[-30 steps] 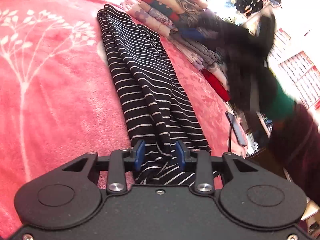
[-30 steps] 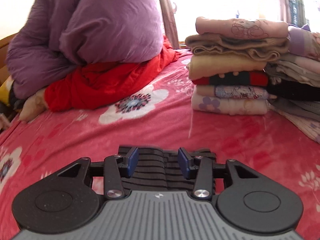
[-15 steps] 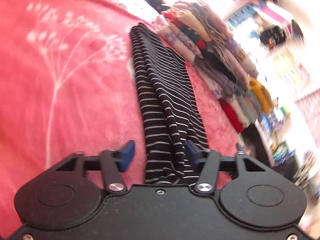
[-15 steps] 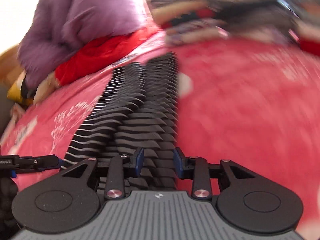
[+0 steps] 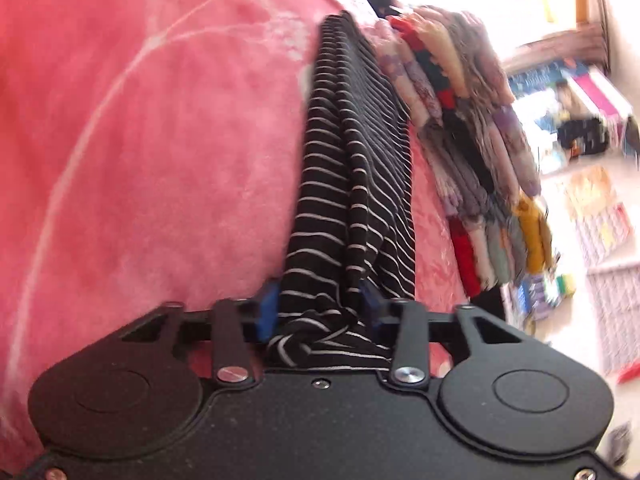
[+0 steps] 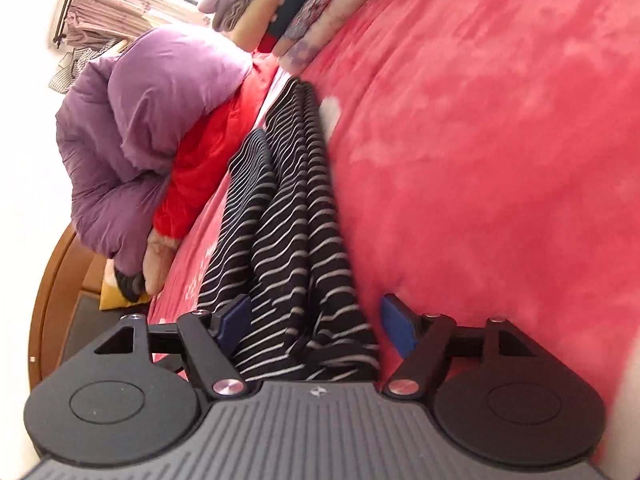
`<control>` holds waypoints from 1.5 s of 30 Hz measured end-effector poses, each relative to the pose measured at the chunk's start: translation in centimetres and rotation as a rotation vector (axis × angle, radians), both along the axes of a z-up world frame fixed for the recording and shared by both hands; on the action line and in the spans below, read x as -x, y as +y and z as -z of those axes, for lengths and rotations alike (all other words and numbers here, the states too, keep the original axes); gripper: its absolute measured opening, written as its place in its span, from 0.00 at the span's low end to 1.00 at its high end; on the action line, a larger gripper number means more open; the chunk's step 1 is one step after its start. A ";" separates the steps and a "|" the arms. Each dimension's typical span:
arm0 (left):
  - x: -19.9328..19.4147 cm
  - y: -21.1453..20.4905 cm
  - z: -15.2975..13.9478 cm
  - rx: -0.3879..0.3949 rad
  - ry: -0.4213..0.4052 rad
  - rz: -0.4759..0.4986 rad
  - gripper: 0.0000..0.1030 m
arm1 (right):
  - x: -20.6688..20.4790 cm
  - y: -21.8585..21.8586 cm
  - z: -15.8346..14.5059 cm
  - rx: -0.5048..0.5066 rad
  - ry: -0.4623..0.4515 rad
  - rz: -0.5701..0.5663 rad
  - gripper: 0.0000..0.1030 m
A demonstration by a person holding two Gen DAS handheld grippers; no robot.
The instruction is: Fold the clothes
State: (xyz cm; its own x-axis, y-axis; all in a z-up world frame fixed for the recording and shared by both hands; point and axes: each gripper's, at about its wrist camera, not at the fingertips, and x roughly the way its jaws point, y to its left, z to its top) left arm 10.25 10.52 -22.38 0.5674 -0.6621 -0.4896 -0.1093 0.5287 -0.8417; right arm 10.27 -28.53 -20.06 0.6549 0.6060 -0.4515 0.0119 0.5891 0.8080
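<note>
1 striped garment [image 5: 352,184], black w/ white lines. 2 grippers: left gripper [image 5: 320,312], right gripper [image 6: 316,324]. 1 pile of folded clothes [image 5: 472,136], upper right of left view. 1 purple jacket [image 6: 148,128], 1 red garment [image 6: 196,168], 1 pink bed blanket [image 6: 500,140].

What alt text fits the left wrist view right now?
The left gripper, jaws just closing, pinches the bunched near end of a black-and-white striped garment stretched across a pink blanket. A stack of folded clothes lies beside it.
</note>
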 end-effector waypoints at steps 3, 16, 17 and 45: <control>0.4 0.9 0.7 0.091 0.018 -0.040 0.34 | 0.1 0.3 0.1 -0.025 0.006 -0.018 0.69; 2.1 0.7 -0.2 0.125 -0.025 -0.082 0.54 | 0.9 0.0 1.4 -0.069 0.032 0.053 0.26; 2.2 0.6 -0.3 0.118 -0.032 -0.077 0.55 | 0.9 -0.3 1.6 -0.111 0.034 0.055 0.32; 3.0 0.6 -4.0 -0.097 -0.164 -0.072 0.57 | 2.1 -0.5 -3.5 0.174 -0.204 0.045 0.40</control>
State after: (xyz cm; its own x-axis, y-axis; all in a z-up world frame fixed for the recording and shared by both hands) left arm 7.25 11.13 -18.40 0.6890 -0.5713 -0.4460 -0.0149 0.6040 -0.7968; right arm 8.16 -29.00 -16.54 0.7678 0.4989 -0.4021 -0.1113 0.7218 0.6831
